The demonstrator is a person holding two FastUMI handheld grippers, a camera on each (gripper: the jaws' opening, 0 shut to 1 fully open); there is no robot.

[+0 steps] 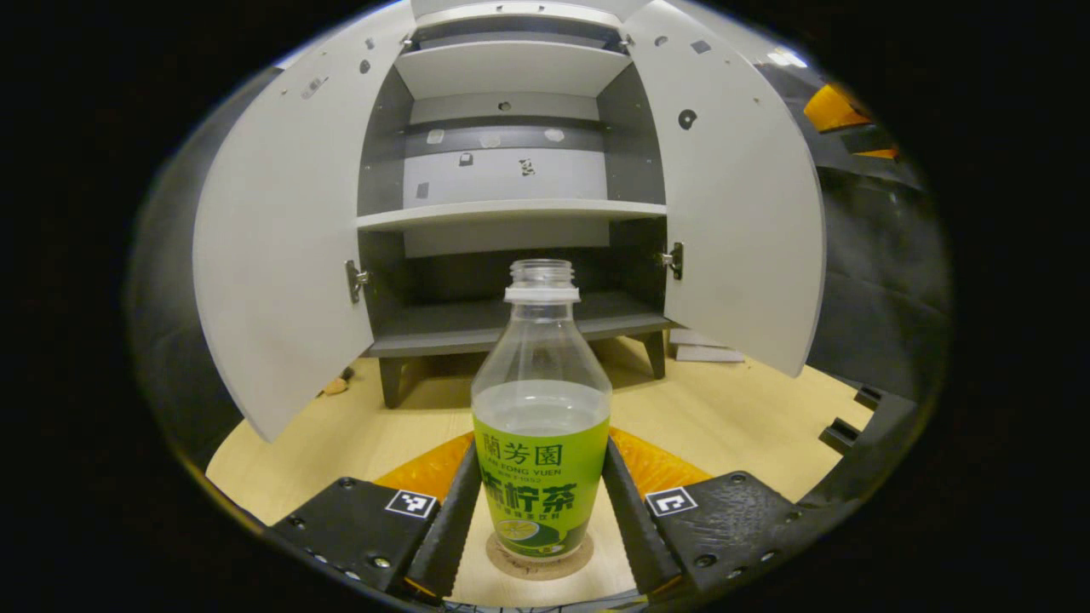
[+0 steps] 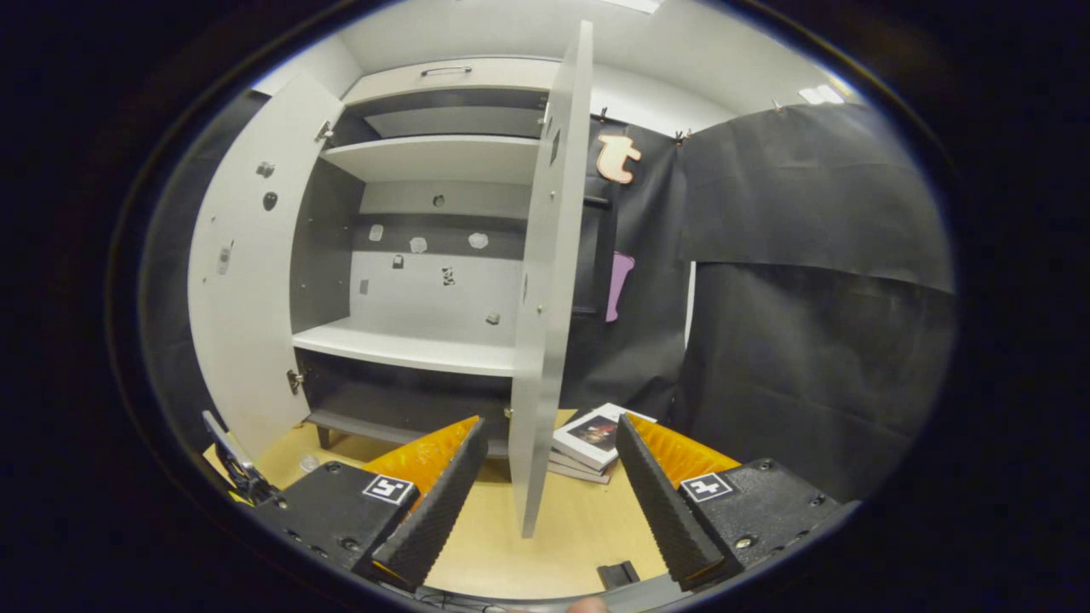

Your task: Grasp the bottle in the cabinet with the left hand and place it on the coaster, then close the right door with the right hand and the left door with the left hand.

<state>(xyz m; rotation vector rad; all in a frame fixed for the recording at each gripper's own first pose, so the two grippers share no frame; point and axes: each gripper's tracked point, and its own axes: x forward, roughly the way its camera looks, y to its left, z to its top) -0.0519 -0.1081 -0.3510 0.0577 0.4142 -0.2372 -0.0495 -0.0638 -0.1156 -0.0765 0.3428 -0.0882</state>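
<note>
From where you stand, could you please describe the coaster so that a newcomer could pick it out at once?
Start at the open cabinet and come forward over the wooden table to the bottle between the left gripper's fingers. The coaster is the flat round disc under the bottle's base, the one thing there lying flat beneath it.

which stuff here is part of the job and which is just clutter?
Job:
- bottle, uncapped, standing on the coaster, between the left tongs
- cabinet, shelves bare
- right door, open, edge-on ahead of the open right tongs
- left door, open

Clutter:
- stack of books on the floor by the cabinet
- small scrap on the floor under the left door
</note>
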